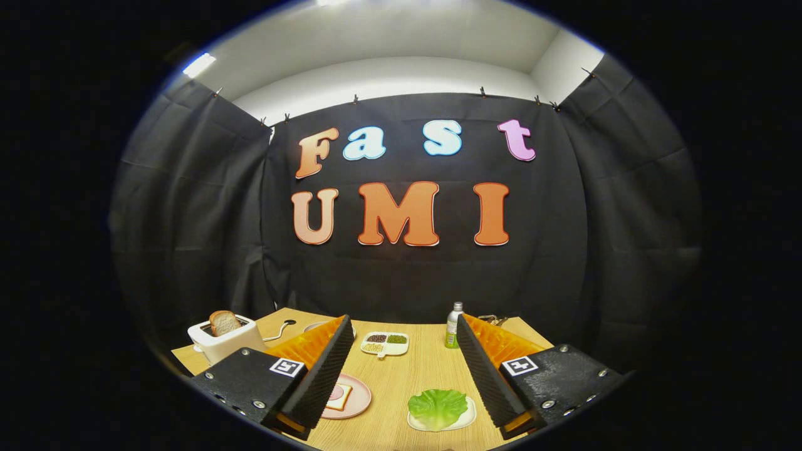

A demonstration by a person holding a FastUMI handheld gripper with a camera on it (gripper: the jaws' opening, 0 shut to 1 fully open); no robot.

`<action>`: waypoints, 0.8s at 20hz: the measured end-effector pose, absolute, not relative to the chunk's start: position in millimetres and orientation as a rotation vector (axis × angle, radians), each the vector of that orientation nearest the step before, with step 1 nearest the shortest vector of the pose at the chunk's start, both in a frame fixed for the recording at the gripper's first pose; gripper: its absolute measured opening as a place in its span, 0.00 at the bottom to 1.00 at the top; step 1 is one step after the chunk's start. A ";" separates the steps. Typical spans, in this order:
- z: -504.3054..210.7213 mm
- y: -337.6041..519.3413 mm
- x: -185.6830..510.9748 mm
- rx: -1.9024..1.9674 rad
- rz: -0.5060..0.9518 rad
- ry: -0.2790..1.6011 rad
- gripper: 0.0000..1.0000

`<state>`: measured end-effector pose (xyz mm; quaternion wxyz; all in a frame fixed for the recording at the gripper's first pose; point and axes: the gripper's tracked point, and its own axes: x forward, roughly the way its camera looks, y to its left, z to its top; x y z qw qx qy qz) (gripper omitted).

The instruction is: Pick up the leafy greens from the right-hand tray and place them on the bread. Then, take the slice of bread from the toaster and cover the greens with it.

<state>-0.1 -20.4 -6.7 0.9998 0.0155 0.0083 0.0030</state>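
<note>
A wooden table [401, 376] carries everything; nothing is done yet; far left, a toaster [227, 338] holds its bread slice [223, 322]; the gripper [401, 360] hangs released and empty; near right, between the fingers, greens [437, 407] lie on their tray [465, 421]; near left, bread [339, 397] waits on a plate [358, 401].

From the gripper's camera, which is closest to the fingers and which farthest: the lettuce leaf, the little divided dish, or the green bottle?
The gripper is open, holding nothing.
1. Lettuce leaf: on its white tray between the fingers, toward the right one.
2. Divided dish: mid-table, beyond the fingertips.
3. Green bottle: far edge, by the right fingertip.
</note>
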 end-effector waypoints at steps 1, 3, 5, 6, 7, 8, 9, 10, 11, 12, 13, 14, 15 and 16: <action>-8.8 -22.9 2.3 0.030 0.001 0.021 0.99; -8.8 -25.8 4.4 0.026 0.000 0.018 0.99; -8.1 -25.3 6.2 0.012 0.003 0.012 0.99; -8.2 -25.5 6.3 0.005 0.002 0.011 0.99; -8.5 -25.8 7.8 0.000 0.003 0.011 0.99; -8.7 -26.6 9.5 -0.004 0.002 0.013 0.99; -11.2 -27.1 11.3 -0.007 0.005 0.020 0.99; -15.6 -28.7 13.0 -0.008 0.006 0.035 0.99; -21.9 -31.9 15.4 -0.004 0.002 0.055 0.99; -28.5 -34.6 18.6 0.000 0.001 0.076 0.99; -35.0 -36.9 22.5 -0.001 -0.002 0.101 0.99; -43.0 -39.8 25.7 -0.009 -0.005 0.130 0.99; -51.4 -42.7 27.9 -0.019 -0.006 0.159 0.99; -58.9 -44.7 30.8 -0.028 -0.006 0.190 0.99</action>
